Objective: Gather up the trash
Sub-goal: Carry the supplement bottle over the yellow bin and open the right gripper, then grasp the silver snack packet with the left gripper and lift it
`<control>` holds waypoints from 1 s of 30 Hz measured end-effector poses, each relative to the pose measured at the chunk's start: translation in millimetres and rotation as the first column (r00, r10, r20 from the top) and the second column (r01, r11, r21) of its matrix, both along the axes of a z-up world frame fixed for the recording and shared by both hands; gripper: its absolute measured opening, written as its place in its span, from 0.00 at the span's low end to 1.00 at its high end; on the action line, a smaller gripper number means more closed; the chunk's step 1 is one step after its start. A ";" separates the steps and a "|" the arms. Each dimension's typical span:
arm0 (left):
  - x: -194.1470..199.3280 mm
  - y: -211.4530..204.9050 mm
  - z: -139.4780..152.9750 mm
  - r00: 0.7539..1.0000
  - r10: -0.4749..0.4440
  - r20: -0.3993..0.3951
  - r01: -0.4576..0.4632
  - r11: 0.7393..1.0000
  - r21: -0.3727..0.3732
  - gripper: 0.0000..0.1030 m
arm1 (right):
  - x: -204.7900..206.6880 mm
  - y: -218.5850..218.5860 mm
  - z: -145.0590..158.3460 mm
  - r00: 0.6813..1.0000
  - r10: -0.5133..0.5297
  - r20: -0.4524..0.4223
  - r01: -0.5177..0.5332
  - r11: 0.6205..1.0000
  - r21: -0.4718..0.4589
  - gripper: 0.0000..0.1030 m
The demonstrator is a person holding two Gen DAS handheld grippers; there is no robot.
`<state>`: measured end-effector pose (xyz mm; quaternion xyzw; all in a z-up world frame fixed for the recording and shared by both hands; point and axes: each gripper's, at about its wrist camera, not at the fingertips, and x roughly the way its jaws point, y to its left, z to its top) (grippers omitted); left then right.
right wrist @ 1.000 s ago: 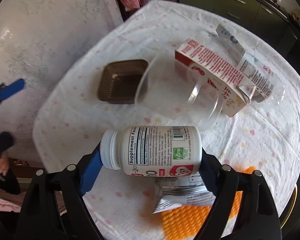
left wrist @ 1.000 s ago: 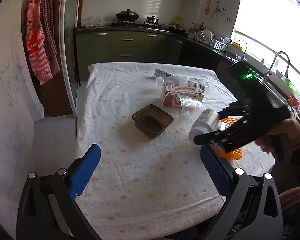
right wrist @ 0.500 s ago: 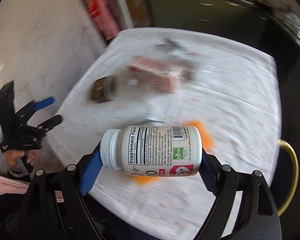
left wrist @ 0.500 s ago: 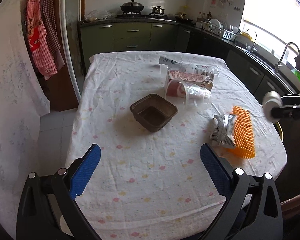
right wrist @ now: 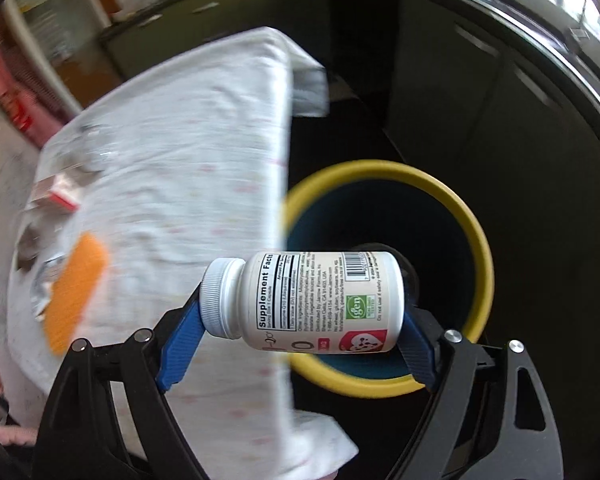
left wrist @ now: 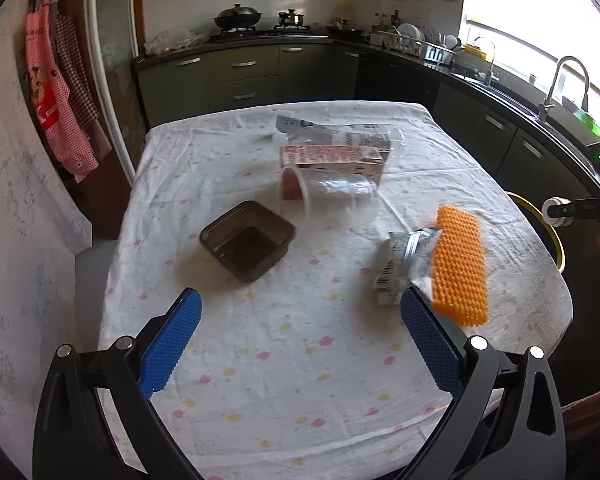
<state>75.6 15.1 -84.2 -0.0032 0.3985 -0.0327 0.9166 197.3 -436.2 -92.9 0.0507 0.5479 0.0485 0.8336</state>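
One smooth white plastic bottle (right wrist: 320, 300), ribbed cap, round yellow-rimmed bin (right wrist: 476, 240)

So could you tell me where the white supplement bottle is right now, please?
In the right wrist view, the white plastic supplement bottle lies sideways in the right claw, off the table's right edge, above the yellow-rimmed round bin.

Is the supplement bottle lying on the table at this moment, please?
No, the supplement bottle is clamped sideways in the right gripper beside the table.
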 end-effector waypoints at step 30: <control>35.4 -83.4 -11.6 0.965 -0.257 -0.052 0.259 0.965 0.032 0.93 | -5.6 -29.0 -17.2 1.000 -0.010 0.010 0.009 0.999 0.049 0.80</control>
